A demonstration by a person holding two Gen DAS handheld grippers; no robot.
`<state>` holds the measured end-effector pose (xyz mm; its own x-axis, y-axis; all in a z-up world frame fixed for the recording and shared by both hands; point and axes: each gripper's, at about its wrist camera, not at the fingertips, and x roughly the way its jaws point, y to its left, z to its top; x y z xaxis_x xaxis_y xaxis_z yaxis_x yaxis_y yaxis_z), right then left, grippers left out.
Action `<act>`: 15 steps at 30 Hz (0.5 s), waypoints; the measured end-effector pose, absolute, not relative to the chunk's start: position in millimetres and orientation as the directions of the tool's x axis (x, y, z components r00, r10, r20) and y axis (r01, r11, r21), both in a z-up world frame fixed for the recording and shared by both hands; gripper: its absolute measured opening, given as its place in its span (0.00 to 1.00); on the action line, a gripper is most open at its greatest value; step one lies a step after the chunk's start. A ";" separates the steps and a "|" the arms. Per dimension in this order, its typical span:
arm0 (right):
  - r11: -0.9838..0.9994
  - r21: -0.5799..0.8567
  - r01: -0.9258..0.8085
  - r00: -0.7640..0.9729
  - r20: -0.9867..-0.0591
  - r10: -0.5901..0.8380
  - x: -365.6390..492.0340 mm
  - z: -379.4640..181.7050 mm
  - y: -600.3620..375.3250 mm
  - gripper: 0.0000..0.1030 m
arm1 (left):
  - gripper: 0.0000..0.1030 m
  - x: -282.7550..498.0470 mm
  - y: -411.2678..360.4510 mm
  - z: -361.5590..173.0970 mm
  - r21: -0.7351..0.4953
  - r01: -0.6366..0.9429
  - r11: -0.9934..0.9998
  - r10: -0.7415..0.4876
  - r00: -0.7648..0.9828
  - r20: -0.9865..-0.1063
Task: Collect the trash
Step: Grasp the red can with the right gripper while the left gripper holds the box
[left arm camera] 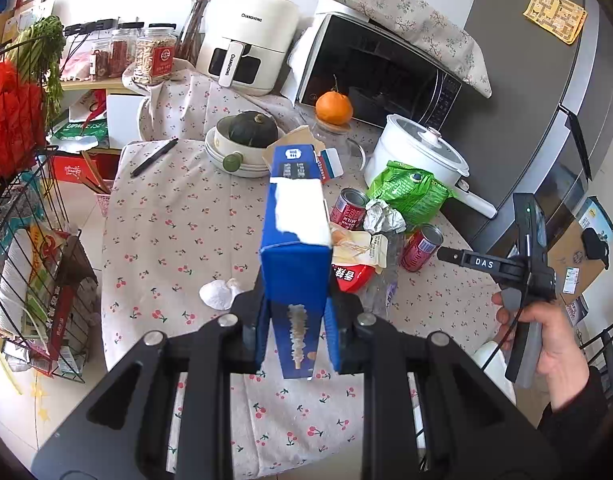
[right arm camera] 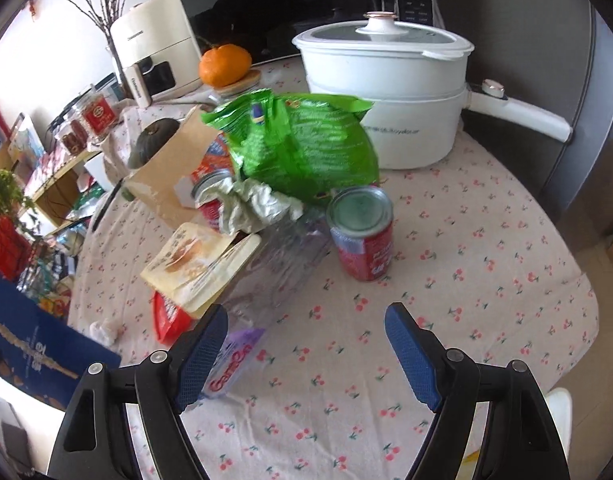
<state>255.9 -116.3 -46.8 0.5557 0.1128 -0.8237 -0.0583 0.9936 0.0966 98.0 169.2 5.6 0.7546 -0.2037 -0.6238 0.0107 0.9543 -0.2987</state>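
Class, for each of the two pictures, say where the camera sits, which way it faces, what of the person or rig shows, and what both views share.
Left wrist: on the left gripper, looking across the table toward the microwave; its fingers clamp a blue box, and the right hand holding the right gripper shows.
Right wrist: on the right gripper, low over the table, facing the white pot; its open fingers show.
Shared: the green bag, red can, orange, air fryer, pot and blue box.
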 end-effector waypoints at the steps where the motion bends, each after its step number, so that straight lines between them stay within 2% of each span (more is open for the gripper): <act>1: 0.997 0.068 -0.042 0.566 -0.820 0.080 263.4 -47.2 -120.1 0.79 | 0.25 99.3 168.4 5.6 -0.299 0.011 0.954 -0.204 0.753 -0.625; 11: 0.990 -0.116 -0.083 0.573 -0.818 -0.047 324.5 -76.9 -111.4 0.79 | 0.25 108.0 154.8 16.4 -0.272 0.017 0.962 -0.184 0.775 -0.605; 13: 0.988 -0.140 -0.071 0.568 -0.819 -0.075 332.0 -85.0 -112.5 0.76 | 0.25 109.5 152.6 16.2 -0.271 0.016 0.963 -0.183 0.774 -0.606; 14: 0.988 -0.140 -0.065 0.568 -0.819 -0.079 334.2 -88.1 -114.5 0.67 | 0.24 111.0 151.6 16.0 -0.271 0.015 0.963 -0.183 0.773 -0.608; 15: 0.990 -0.127 -0.062 0.566 -0.822 -0.070 336.3 -90.7 -116.9 0.50 | 0.24 111.7 150.6 15.8 -0.271 0.015 0.963 -0.183 0.772 -0.608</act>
